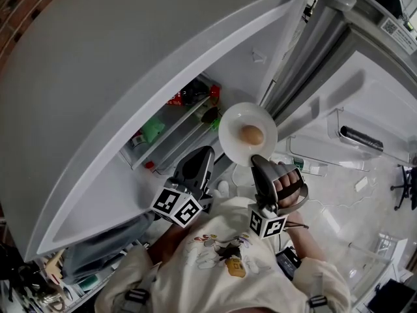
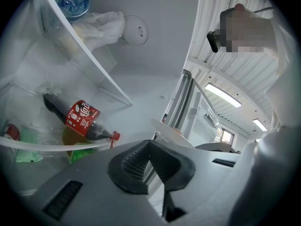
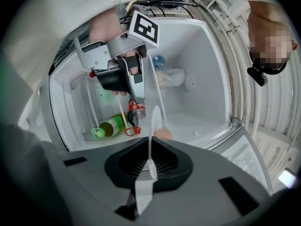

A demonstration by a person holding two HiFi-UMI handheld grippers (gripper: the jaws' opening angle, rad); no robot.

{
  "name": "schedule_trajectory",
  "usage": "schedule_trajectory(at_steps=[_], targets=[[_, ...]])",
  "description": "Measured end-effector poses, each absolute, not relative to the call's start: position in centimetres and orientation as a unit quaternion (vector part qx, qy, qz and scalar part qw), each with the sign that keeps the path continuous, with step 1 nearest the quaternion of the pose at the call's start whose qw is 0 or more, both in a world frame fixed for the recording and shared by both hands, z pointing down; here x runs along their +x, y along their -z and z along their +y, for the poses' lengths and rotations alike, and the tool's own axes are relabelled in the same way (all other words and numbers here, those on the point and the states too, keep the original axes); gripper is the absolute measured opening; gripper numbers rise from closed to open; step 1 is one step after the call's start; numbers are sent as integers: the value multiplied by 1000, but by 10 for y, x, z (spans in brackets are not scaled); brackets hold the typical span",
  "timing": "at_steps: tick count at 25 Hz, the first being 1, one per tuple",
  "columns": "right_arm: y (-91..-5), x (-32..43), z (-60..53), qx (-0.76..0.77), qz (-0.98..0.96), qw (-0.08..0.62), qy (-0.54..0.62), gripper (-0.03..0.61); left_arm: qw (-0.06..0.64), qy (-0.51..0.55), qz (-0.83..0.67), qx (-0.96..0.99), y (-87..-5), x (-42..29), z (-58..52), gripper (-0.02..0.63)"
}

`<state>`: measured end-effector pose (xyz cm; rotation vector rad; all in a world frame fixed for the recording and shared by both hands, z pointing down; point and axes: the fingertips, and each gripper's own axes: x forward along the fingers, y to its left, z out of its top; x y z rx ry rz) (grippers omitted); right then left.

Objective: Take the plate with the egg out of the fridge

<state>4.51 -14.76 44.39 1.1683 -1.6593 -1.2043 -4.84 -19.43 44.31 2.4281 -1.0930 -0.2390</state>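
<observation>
A white plate [image 1: 236,124] with a brown egg [image 1: 251,135] on it hangs in front of the open fridge. My right gripper [image 1: 258,162] is shut on the plate's near rim. In the right gripper view the plate [image 3: 152,135] stands edge-on between the pads, with the egg [image 3: 163,133] just behind it. My left gripper [image 1: 204,154] is to the left of the plate and apart from it. Its jaws meet in the left gripper view [image 2: 149,147], shut with nothing between them. There the plate [image 2: 169,133] shows just beyond the jaws, to their right.
The open fridge door [image 1: 98,83] fills the left side; its shelves hold a cola bottle [image 2: 81,118], a green-capped bottle [image 3: 109,125] and other small items [image 1: 153,130]. A second door [image 1: 365,103] with a dark roll [image 1: 361,139] stands to the right. The floor lies below.
</observation>
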Motion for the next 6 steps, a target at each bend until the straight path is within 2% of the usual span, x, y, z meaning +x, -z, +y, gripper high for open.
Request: schedule_trajectory(at_steps=[6], targets=[[-443,45,-149,457,-649,381,473,18,231,87,-396,884,-444,-50,-196,9]])
